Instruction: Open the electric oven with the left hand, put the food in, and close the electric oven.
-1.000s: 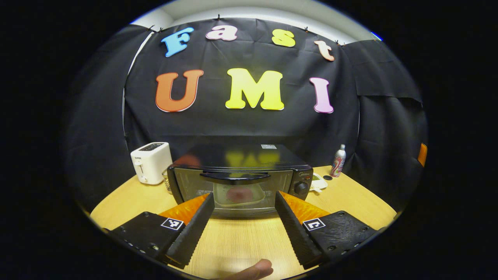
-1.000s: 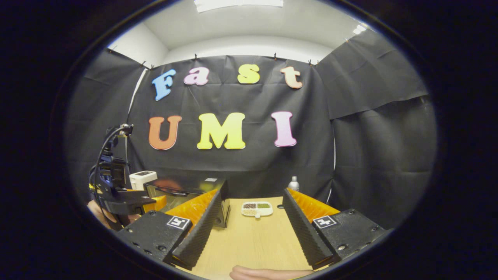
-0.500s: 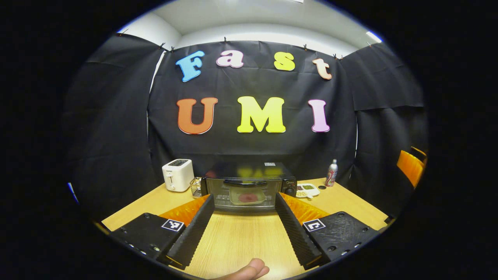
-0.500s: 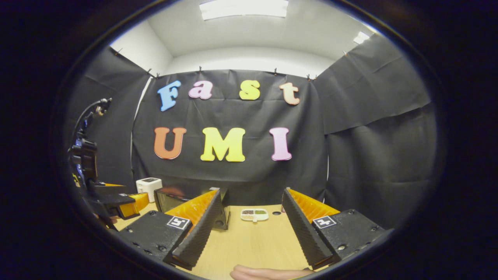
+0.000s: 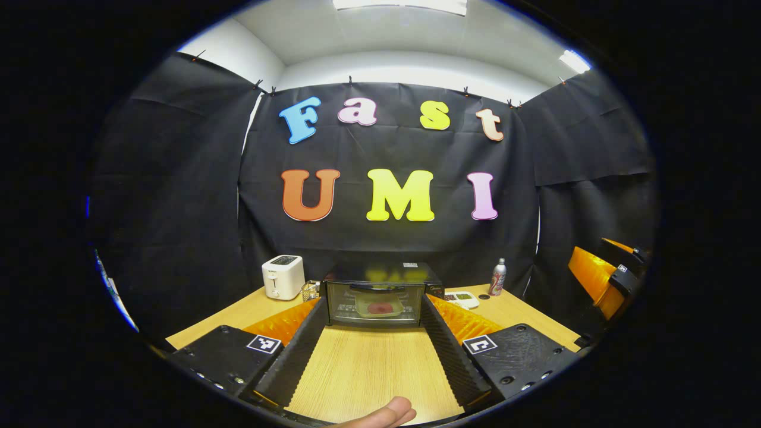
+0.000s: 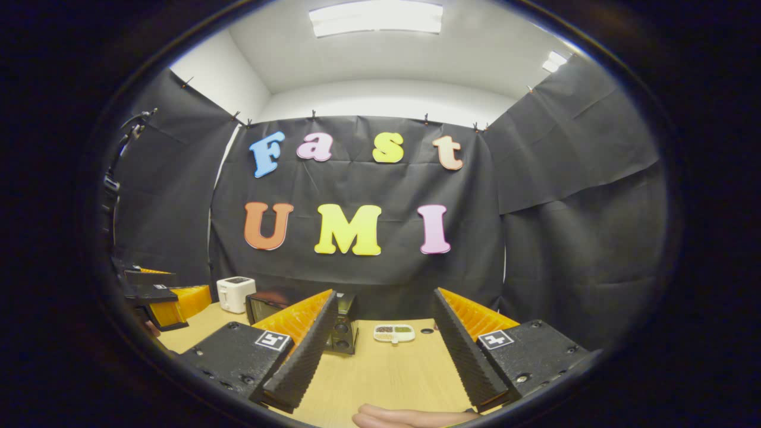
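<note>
Inside closed oven [image 5: 376, 292]: plated food [image 5: 378, 307]

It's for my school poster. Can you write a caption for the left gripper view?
Open left gripper facing a closed oven with food inside, on a wooden table.

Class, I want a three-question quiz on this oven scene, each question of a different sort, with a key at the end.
1. True or false: the electric oven door is shut, with a dish of food visible behind its glass.
2. What stands directly left of the oven in the left gripper view? A) white toaster B) drink can C) divided snack tray
3. Fill in: the left tongs and the right tongs both have their jaws ____.

Key: 1 true; 2 A; 3 open.
</note>
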`<state>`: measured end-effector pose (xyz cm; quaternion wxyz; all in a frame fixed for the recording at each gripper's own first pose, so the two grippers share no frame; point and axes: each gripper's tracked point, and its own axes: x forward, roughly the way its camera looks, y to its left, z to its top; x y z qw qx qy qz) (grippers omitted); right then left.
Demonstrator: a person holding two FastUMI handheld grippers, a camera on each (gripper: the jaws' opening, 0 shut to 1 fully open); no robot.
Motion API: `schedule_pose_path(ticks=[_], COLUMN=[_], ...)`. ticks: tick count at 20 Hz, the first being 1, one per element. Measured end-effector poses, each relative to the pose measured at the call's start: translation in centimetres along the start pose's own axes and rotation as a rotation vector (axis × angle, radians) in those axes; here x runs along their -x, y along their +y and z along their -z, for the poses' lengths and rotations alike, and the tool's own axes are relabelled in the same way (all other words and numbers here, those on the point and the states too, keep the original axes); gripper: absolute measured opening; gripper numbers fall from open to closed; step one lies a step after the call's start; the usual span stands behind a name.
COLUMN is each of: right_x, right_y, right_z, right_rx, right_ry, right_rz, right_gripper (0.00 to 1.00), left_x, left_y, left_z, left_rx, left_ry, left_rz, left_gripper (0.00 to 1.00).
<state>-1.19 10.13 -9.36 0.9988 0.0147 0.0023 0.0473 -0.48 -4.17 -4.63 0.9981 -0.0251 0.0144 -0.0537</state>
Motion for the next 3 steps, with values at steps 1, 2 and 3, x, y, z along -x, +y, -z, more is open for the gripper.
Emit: schedule_pose_path(ticks=[1, 2, 3], right_x=[0.03, -0.07, -0.06], right_y=[0.07, 0.19, 0.16], right_z=[0.05, 0.02, 0.05], right_rx=[-0.003, -0.002, 0.001], right_ry=[0.002, 0.003, 0.003], right_rz=[-0.007, -0.017, -0.024], right_gripper=[0.96, 0.99, 0.96], left_x=[0.13, 0.18, 0.29], left_y=[0.28, 0.56, 0.69], left_z=[-0.26, -0.47, -0.48], left_rx=[-0.02, -0.038, -0.05], left_ry=[-0.01, -0.017, -0.021], left_rz=[-0.007, -0.021, -0.033], left_gripper=[0.95, 0.95, 0.84])
